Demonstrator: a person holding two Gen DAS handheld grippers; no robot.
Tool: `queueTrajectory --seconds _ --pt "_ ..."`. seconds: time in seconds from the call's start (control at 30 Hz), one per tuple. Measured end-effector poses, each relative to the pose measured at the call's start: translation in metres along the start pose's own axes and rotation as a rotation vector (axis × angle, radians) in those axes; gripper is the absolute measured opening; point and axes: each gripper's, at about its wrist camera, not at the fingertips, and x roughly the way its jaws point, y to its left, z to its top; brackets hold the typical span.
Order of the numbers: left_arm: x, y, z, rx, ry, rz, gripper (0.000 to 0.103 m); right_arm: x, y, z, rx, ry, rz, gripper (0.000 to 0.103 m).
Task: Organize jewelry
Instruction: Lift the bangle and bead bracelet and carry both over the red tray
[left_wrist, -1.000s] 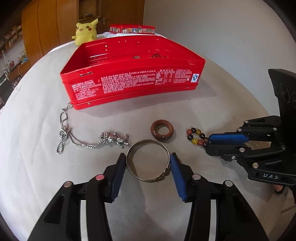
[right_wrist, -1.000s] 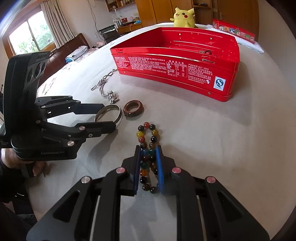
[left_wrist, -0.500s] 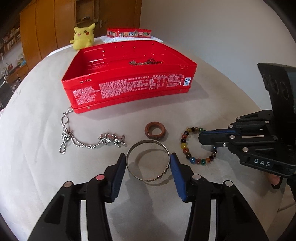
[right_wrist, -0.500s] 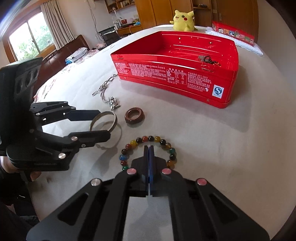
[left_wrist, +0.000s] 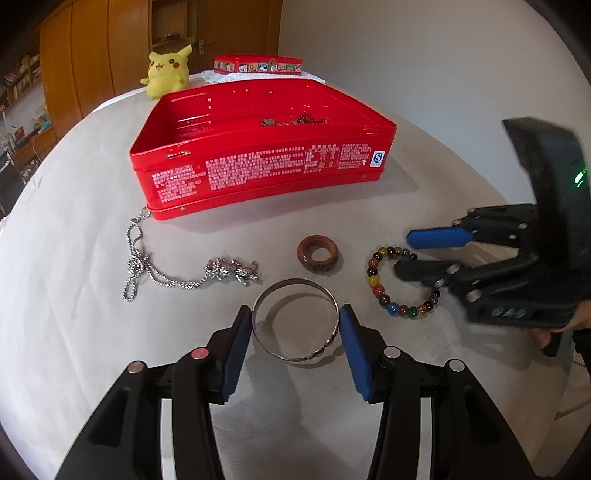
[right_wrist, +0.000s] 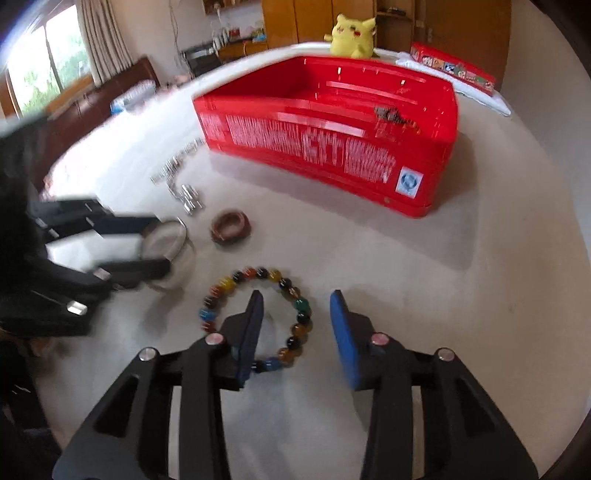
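- On the pale table top (left_wrist: 74, 332) you have four loose pieces: one silver rope chain with a cluster pendant (left_wrist: 177, 275), one brown ring-shaped bead (left_wrist: 317, 253), one plain silver metal bangle (left_wrist: 295, 324) and one bracelet of multicoloured round beads (left_wrist: 397, 282).
- One open red metal tin (left_wrist: 258, 173) stands behind them, well apart from the bangle; some dark beaded jewelry (left_wrist: 295, 120) lies inside it, too small for you to count.
- Behind the tin you have one yellow plush toy (left_wrist: 166, 75) and one flat red lid with cartoon pictures (left_wrist: 258, 66).
- Your left gripper (left_wrist: 295, 332) is spread wide, one blue pad on each side of the bangle, close to its rim; whether the pads touch it you cannot tell.
- Your right gripper (right_wrist: 297, 328) is also parted wide and grips nothing. Its left pad sits inside the bead bracelet's loop (right_wrist: 258, 317) and its right pad outside, so one side of the loop lies between them.
- The right wrist view is blurred.
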Motion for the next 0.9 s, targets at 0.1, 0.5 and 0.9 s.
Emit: queueTrajectory --seconds 0.1,0.5,0.9 --pt "0.0 0.002 -0.001 -0.002 -0.001 -0.002 0.049 0.003 0.005 0.0 -0.024 -0.012 0.0 0.012" --pt "-0.017 0.003 0.001 0.003 -0.033 0.003 0.049 -0.031 0.01 0.003 -0.015 -0.071 0.03 0.006" --pt "-0.04 -0.001 0.013 0.021 -0.087 0.008 0.049 -0.087 0.024 0.028 -0.059 -0.187 0.001 0.006"
